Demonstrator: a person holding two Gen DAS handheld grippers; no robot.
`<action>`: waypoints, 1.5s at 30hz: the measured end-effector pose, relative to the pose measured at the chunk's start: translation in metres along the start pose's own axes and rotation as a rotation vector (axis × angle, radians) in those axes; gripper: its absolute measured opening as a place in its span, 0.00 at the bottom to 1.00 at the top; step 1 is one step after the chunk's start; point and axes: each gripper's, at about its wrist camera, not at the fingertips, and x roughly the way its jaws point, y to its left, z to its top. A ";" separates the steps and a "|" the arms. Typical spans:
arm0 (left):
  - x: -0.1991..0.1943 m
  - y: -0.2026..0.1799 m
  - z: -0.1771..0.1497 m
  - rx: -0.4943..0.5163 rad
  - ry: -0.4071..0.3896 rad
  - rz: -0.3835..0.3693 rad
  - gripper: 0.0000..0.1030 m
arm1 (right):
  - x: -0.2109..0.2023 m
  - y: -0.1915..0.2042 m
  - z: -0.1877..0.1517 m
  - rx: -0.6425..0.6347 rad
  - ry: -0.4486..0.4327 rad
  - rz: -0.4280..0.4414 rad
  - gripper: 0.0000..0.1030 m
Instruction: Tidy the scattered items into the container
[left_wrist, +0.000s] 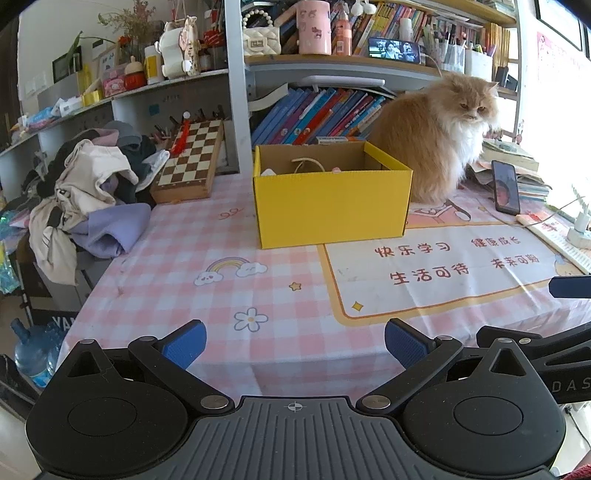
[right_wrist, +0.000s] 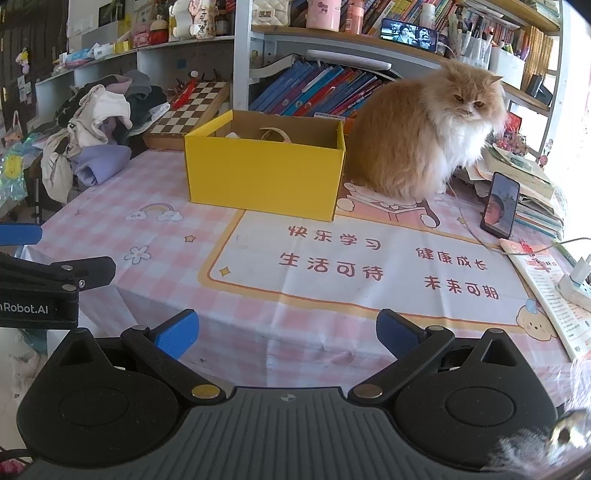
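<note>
Left wrist view shows the yellow box (left_wrist: 332, 199) on the checked tablecloth (left_wrist: 166, 280) beside the cat (left_wrist: 439, 147), a likely light, bendy loop (left_wrist: 308, 164) inside best pinched by its rim, while left gripper (left_wrist: 295, 345) and right gripper (right_wrist: 287, 334) gape empty.

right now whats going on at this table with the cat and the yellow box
A person holds two handheld grippers over the near edge of the pink checked tablecloth, and both are empty. The left gripper and right gripper have their jaws wide open. The yellow box sits mid-table with a few items already inside, including a pale loop-shaped thing. An orange cat sits just beside the box. No loose items show on the cloth in front.
</note>
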 end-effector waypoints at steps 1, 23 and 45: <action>0.000 0.000 0.000 0.001 0.001 -0.001 1.00 | 0.000 0.000 0.000 0.000 -0.001 0.000 1.00; 0.001 0.001 -0.001 -0.004 0.005 -0.002 1.00 | 0.006 -0.002 0.003 -0.010 0.006 -0.001 1.00; -0.003 0.003 -0.002 -0.011 -0.003 0.007 1.00 | 0.003 0.002 -0.001 -0.029 0.006 0.012 1.00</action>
